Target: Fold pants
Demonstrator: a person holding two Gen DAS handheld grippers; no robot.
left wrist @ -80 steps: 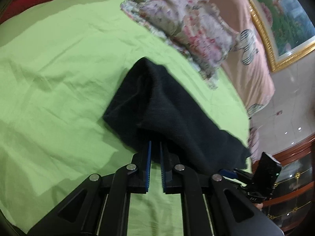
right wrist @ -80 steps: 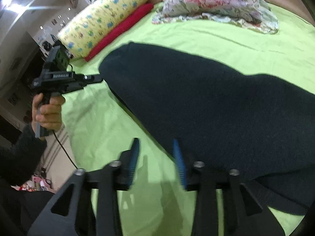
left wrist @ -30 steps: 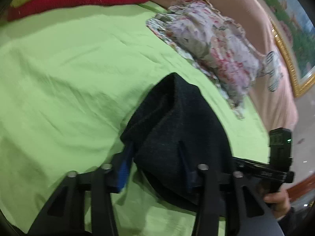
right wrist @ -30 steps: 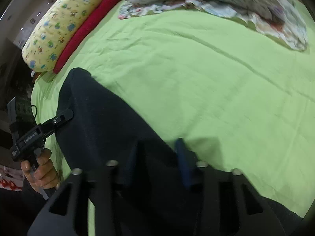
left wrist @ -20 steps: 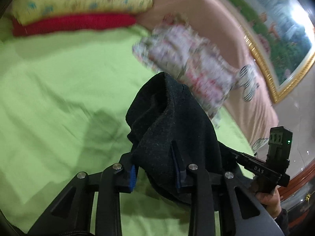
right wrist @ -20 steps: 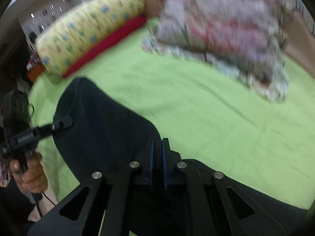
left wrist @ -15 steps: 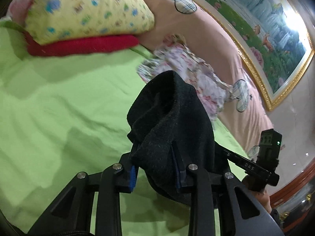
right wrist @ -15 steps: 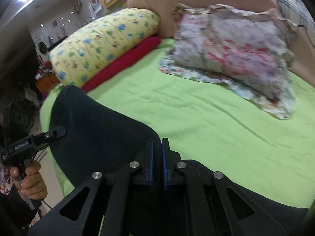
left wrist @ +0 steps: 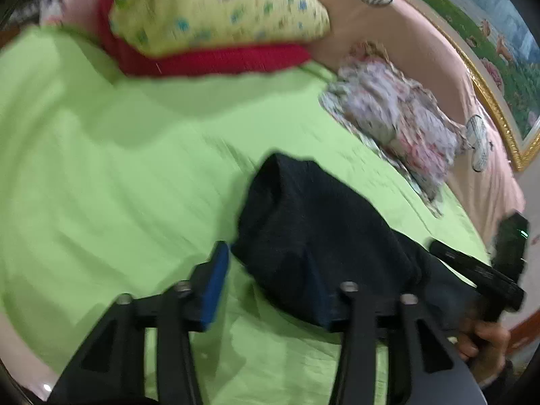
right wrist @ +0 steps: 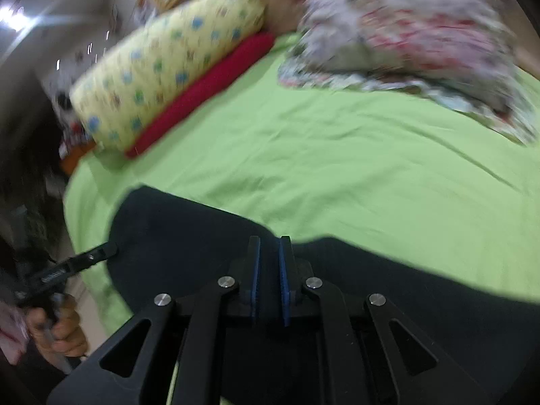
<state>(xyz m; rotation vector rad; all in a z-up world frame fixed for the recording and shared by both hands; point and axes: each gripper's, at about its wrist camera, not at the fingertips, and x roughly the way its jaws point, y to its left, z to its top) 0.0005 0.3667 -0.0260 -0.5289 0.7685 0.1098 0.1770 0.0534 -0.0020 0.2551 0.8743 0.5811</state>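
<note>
The black pants (left wrist: pixel 320 229) lie folded on the green bed sheet (left wrist: pixel 118 175). In the left wrist view my left gripper (left wrist: pixel 270 287) is open, its jaws wide apart; the folded end of the pants lies over the right finger and the blue left pad (left wrist: pixel 214 280) is bare. In the right wrist view my right gripper (right wrist: pixel 269 270) is shut on the pants (right wrist: pixel 189 236), pinching their upper edge low over the sheet (right wrist: pixel 337 168). The left gripper also shows at the left edge of the right wrist view (right wrist: pixel 81 261).
A yellow patterned pillow (left wrist: pixel 216 6) on a red cushion (left wrist: pixel 219 60) and a floral pillow (left wrist: pixel 398 125) lie at the head of the bed. A pink headboard (left wrist: pixel 422 54) and a gold-framed picture (left wrist: pixel 489 50) stand behind. The right gripper's body (left wrist: pixel 479 270) is at the bed's right edge.
My left gripper has opened and let go of the pants, which have dropped onto the sheet. Both grippers have come down lower. My right gripper stays shut on the pants.
</note>
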